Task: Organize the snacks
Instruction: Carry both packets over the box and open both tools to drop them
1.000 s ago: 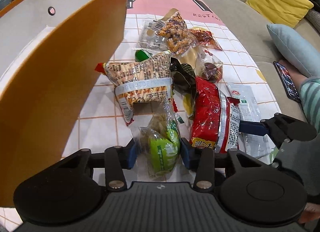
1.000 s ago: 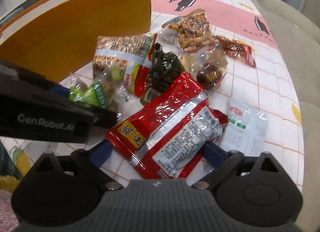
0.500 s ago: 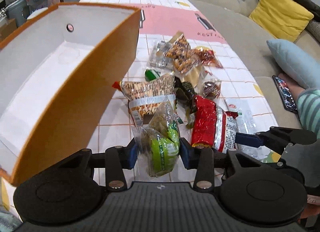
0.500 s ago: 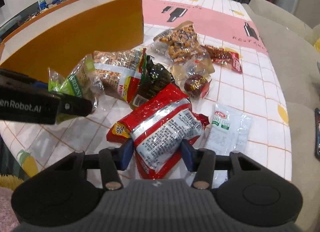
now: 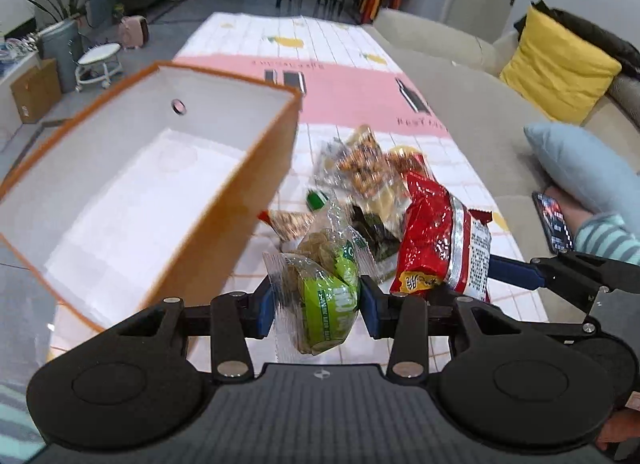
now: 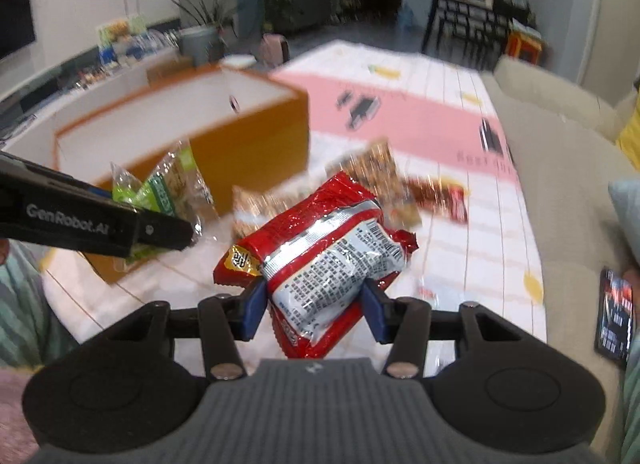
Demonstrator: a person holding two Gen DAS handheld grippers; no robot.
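My left gripper is shut on a clear packet of green snacks, held up above the table. My right gripper is shut on a red and silver snack bag, also lifted clear of the table. That red bag shows to the right in the left wrist view, with the right gripper's blue finger beside it. The green packet and the left gripper's body show at the left of the right wrist view. An orange box with a white inside stands open to the left.
Several other snack packets lie heaped on the checked tablecloth beyond both grippers. A beige sofa with a yellow cushion and a blue cushion runs along the right. A phone lies by a person's striped sleeve.
The right gripper closed on the red bag and lifted it off the table. The left gripper rose with the green packet. The inside of the orange box has come into view.
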